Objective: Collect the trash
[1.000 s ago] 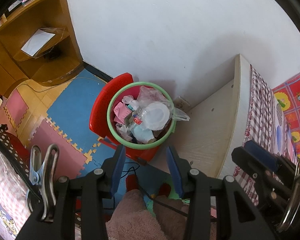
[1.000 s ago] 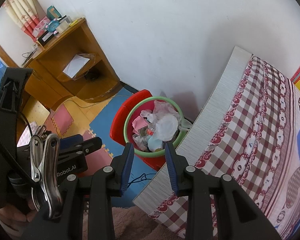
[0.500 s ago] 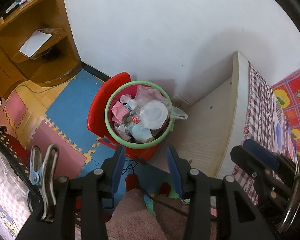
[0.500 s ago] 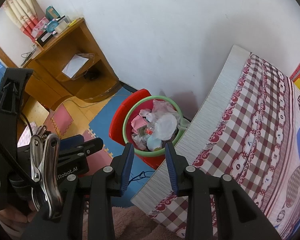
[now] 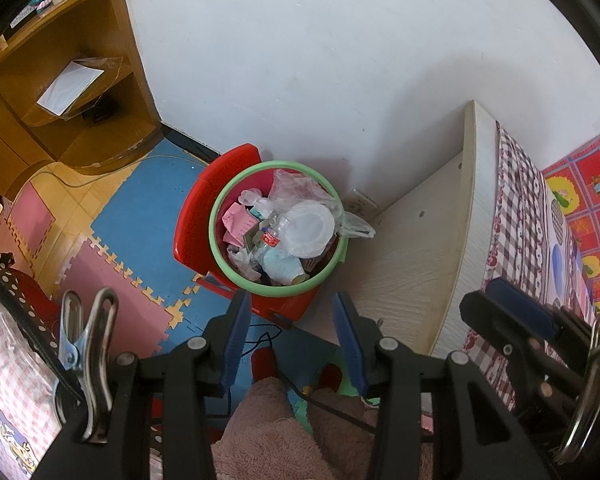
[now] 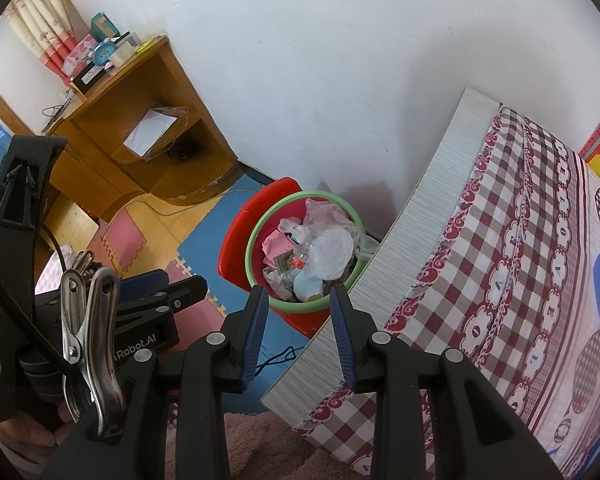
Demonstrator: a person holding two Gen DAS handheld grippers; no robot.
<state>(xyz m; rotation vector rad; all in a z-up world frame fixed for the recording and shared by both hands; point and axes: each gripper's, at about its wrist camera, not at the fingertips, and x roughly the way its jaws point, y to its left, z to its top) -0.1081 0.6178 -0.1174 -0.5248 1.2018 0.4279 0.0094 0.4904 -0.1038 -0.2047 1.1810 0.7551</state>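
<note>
One trash bin, green-rimmed, red inside, standing on the floor against the white wall, wedged between a red plastic stool and the end board of the bed. Filled to the rim: one clear bottle with a red label, one round translucent lid, pink paper, a pale blue wad, loose clear plastic bag film spilling over the right edge. Placement judged deliberate: tucked in the corner, out of the walkway, within reach of the bed.

Two hand-held tools, both well above the bin and angled steeply down at it. Left gripper: jaws parted about halfway, nothing between the blue pads. Right gripper: jaws parted somewhat narrower, likewise empty. Neither touching bin nor contents. Judged a hover ahead of a reach for the bag's rim.

Further out: foam floor mats in blue and pink, one wooden shelf unit with a single white sheet, one checked bedcover.
</note>
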